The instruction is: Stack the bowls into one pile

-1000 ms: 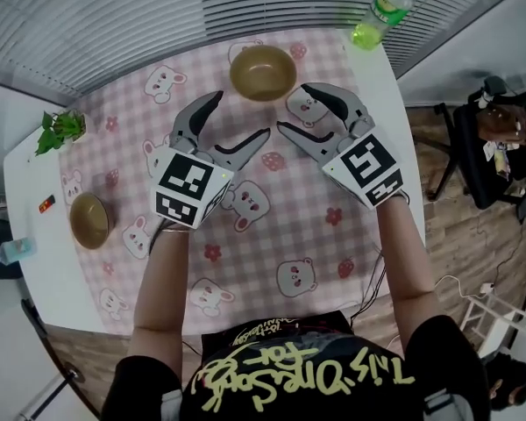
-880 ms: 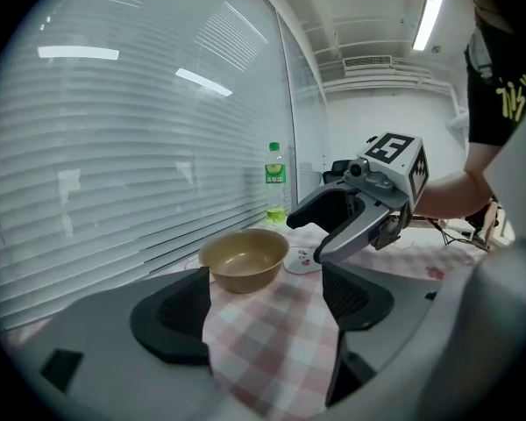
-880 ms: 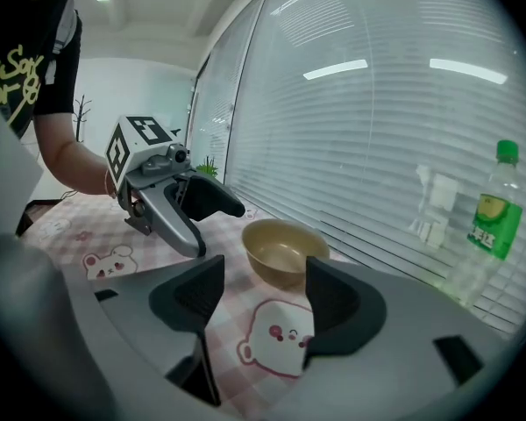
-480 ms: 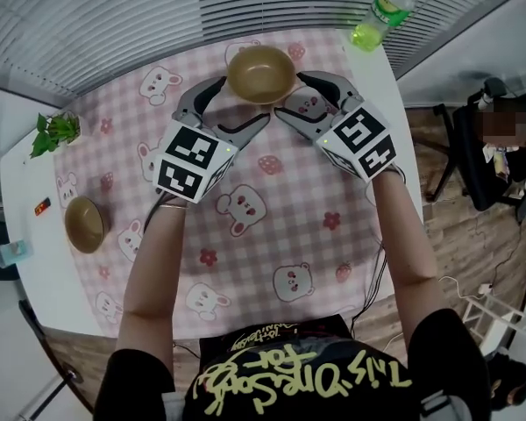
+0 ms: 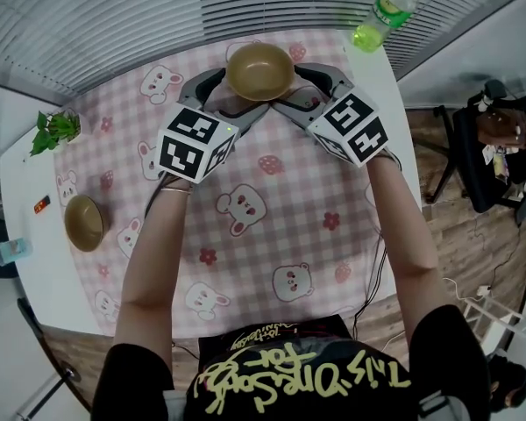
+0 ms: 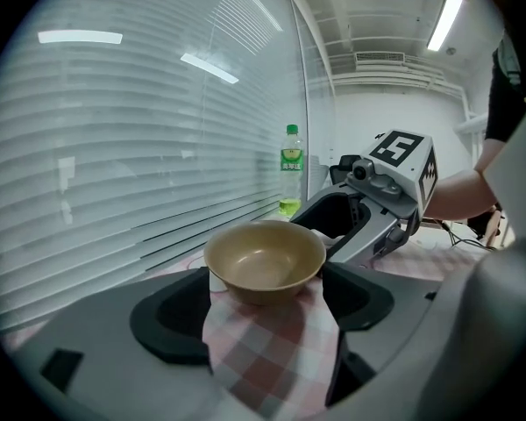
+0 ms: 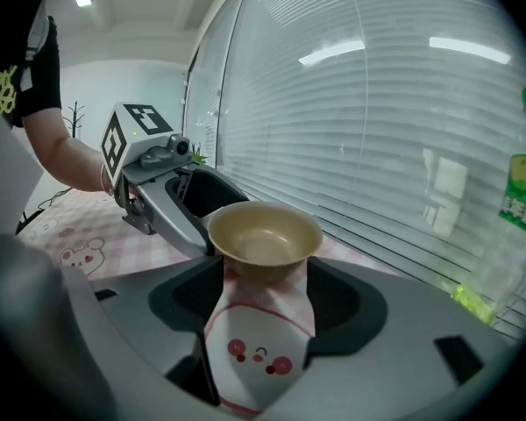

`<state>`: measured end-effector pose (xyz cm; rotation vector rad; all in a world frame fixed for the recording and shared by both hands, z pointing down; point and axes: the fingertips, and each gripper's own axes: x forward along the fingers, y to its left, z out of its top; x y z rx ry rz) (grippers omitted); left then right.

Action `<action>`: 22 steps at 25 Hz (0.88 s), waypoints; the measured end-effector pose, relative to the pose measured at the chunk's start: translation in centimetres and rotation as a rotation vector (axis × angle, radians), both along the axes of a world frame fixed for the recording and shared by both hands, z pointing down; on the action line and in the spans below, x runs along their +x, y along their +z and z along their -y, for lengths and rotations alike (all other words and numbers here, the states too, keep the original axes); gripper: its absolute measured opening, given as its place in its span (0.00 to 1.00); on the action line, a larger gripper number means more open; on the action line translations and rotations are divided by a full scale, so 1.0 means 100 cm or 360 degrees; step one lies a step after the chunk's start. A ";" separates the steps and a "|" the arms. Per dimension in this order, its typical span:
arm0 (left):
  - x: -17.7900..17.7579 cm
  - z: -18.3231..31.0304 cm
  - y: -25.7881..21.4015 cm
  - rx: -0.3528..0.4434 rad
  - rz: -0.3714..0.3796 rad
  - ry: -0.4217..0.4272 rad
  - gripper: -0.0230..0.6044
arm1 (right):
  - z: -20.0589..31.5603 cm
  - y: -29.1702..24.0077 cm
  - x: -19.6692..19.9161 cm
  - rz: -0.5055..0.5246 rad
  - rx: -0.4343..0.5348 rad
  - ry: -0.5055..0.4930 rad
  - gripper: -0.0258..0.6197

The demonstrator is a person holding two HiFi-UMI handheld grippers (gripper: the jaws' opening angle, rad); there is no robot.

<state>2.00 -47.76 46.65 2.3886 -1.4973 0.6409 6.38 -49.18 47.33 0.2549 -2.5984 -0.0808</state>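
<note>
A tan bowl (image 5: 259, 70) stands upright at the far middle of the pink checked tablecloth (image 5: 272, 226). A second tan bowl (image 5: 86, 223) sits near the cloth's left edge. My left gripper (image 5: 231, 101) is open at the far bowl's near-left side. My right gripper (image 5: 302, 93) is open at its near-right side. In the left gripper view the bowl (image 6: 265, 260) sits at the tips of the open gripper (image 6: 267, 303), with the right gripper (image 6: 377, 202) behind it. In the right gripper view the bowl (image 7: 265, 235) rests just past the open gripper (image 7: 263, 303). Whether any jaw touches the bowl is unclear.
A green drink bottle (image 5: 381, 11) stands at the far right corner of the table. A small plant (image 5: 54, 132) sits at the far left, with a small red item (image 5: 46, 204) and a clear bottle (image 5: 9, 253) near the left edge. Window blinds run behind the table.
Both grippers have moved forward across the cloth and now flank the far bowl. Their jaws stay open. Neither bowl has moved.
</note>
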 end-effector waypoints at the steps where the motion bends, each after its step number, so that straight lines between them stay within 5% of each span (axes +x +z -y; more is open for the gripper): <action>1: 0.000 0.002 0.001 -0.0004 0.0001 -0.0002 0.67 | 0.002 0.001 -0.001 -0.0004 -0.0004 0.0005 0.47; 12: 0.001 -0.001 -0.010 0.0024 0.0007 0.0011 0.66 | 0.000 -0.009 0.000 0.0012 -0.0014 0.0033 0.47; 22: -0.011 -0.050 -0.046 0.0127 -0.0030 0.0028 0.66 | -0.050 -0.049 -0.012 0.0032 0.0115 0.0049 0.47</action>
